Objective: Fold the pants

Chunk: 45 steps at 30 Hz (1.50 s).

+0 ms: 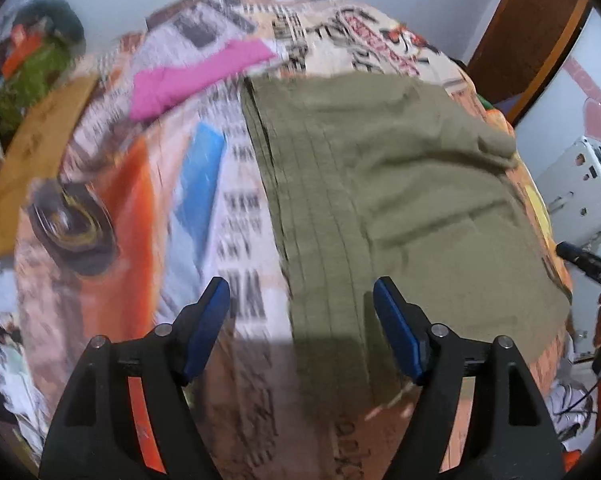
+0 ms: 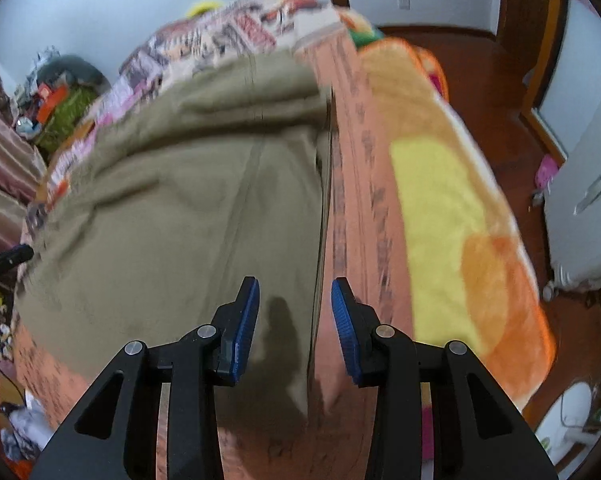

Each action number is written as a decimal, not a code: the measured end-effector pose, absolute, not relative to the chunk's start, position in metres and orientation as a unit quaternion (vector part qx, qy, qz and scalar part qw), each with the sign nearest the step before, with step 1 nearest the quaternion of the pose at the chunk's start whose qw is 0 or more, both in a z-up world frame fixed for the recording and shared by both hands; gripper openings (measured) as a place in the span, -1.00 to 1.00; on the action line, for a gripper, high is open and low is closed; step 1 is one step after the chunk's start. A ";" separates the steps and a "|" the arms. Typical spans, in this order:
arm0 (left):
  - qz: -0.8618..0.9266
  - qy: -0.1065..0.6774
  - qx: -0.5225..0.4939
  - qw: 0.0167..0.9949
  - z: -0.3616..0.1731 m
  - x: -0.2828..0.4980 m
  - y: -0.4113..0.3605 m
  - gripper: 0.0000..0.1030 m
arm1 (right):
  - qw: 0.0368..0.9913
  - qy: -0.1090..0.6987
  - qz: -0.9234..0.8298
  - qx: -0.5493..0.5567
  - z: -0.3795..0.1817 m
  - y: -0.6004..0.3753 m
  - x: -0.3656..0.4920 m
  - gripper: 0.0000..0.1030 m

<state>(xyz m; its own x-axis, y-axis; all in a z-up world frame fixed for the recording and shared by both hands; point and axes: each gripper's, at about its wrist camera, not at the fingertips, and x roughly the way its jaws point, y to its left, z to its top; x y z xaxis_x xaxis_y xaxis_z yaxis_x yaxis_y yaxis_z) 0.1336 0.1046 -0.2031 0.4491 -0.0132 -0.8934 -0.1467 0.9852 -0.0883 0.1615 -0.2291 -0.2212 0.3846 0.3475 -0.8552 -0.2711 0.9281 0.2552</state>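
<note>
Olive-green pants (image 1: 388, 184) lie spread flat on a bed covered with a printed sheet (image 1: 236, 184). My left gripper (image 1: 301, 290) is open and empty, hovering over the pants' left edge with its stitched waistband. In the right wrist view the pants (image 2: 180, 208) fill the left half, with their right edge running down the middle. My right gripper (image 2: 295, 290) is open and empty, just above that right edge near the bed's side.
A pink cloth (image 1: 196, 76) lies on the sheet beyond the pants. An orange and yellow blanket (image 2: 452, 216) hangs along the bed's right side over a wooden floor (image 2: 496, 92). A white cabinet (image 2: 584, 184) stands at right. Clutter (image 2: 60, 92) sits by the far wall.
</note>
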 end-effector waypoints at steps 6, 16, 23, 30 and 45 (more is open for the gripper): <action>0.063 0.499 -0.076 0.861 -0.190 0.186 0.122 0.44 | 0.855 0.485 0.183 0.037 -0.203 -0.222 0.208 -0.24; 0.066 0.529 -0.087 0.841 -0.228 0.269 0.136 0.44 | 0.856 0.482 0.188 0.005 -0.219 -0.196 0.278 -0.04; 0.064 0.545 -0.083 0.832 -0.251 0.293 0.138 0.45 | 0.843 0.492 0.213 0.035 -0.239 -0.196 0.306 -0.04; 0.075 0.554 -0.082 0.825 -0.271 0.294 0.136 0.47 | 0.839 0.482 0.247 0.044 -0.238 -0.187 0.310 -0.71; 0.095 0.540 -0.065 0.833 -0.275 0.285 0.136 0.58 | 0.866 0.448 0.212 -0.068 -0.223 -0.147 0.351 -0.92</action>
